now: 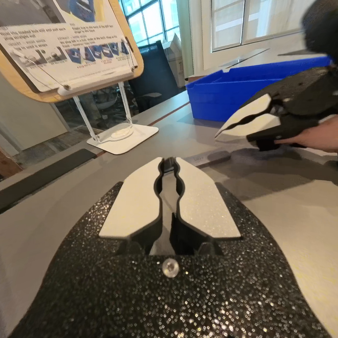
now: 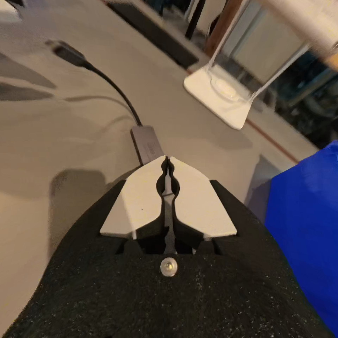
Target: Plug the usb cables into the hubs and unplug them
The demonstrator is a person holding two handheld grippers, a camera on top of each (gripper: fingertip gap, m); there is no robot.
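In the left view I am clenching my left gripper [image 1: 169, 161] on a small dark plug [image 1: 168, 165] at centre frame, while in the right view my right gripper [image 2: 168, 157] is pinching the grey hub [image 2: 148, 144] at centre, its black cable [image 2: 117, 89] trailing toward the upper left.

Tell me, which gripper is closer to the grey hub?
Right. The right gripper sits right over the hub's near end, nearly shut. The left gripper hovers farther away over the table.

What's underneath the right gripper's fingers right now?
A grey hub lies on the table under the right gripper, its black cable curving away. Its near end and ports are covered.
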